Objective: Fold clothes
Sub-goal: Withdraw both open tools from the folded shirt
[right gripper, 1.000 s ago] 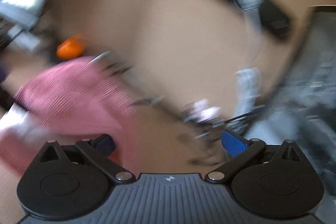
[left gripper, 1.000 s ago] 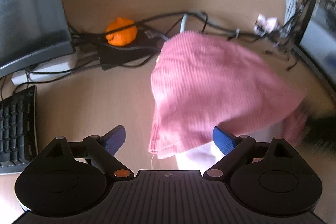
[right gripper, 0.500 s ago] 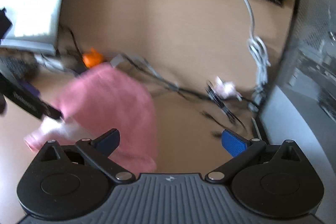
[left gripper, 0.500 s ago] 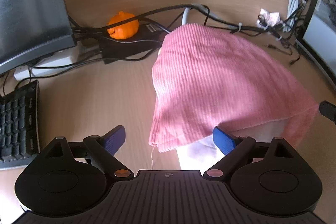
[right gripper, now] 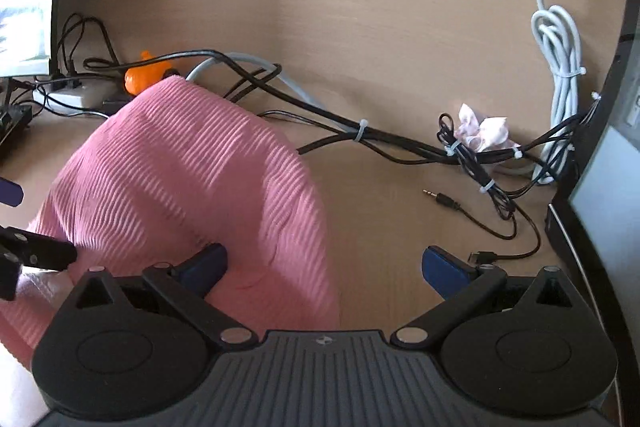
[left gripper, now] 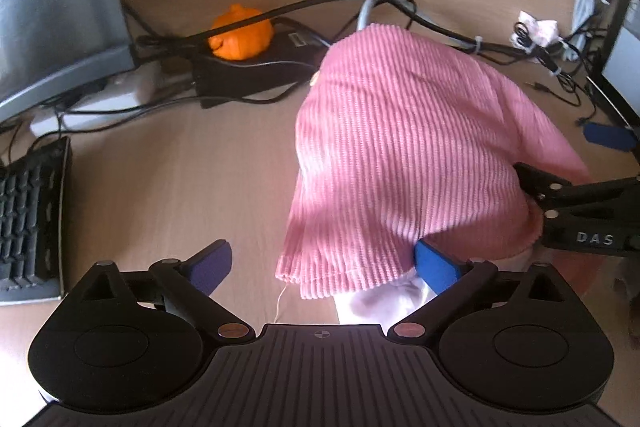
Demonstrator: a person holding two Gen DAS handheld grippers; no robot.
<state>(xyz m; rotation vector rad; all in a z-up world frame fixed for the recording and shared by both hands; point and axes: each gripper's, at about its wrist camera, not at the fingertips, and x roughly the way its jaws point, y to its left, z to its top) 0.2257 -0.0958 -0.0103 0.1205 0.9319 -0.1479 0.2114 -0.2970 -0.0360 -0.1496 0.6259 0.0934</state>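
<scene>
A pink ribbed garment (left gripper: 400, 155) lies heaped on the wooden desk (left gripper: 180, 179), with white fabric (left gripper: 376, 301) showing under its near edge. My left gripper (left gripper: 323, 265) is opening; the garment's near corner lies between its blue pads, resting on the right one, and is not pinched. In the right wrist view the garment (right gripper: 192, 179) fills the left half. My right gripper (right gripper: 326, 269) stands open at the garment's right edge, with the left pad tucked against the cloth. Its black finger (left gripper: 580, 203) reaches onto the garment from the right in the left wrist view.
Tangled black cables (right gripper: 400, 139) run along the back of the desk. An orange toy (left gripper: 240, 37) sits on a black box (left gripper: 248, 75). A keyboard (left gripper: 28, 219) and a monitor (left gripper: 52, 7) stand left. A coiled white cable (right gripper: 560, 67), crumpled tissue (right gripper: 484, 131) and a second screen (right gripper: 600, 195) stand right.
My right gripper has swung down from the back wall to the garment's right edge and now shows in the left wrist view. The left gripper's pads stand slightly wider apart.
</scene>
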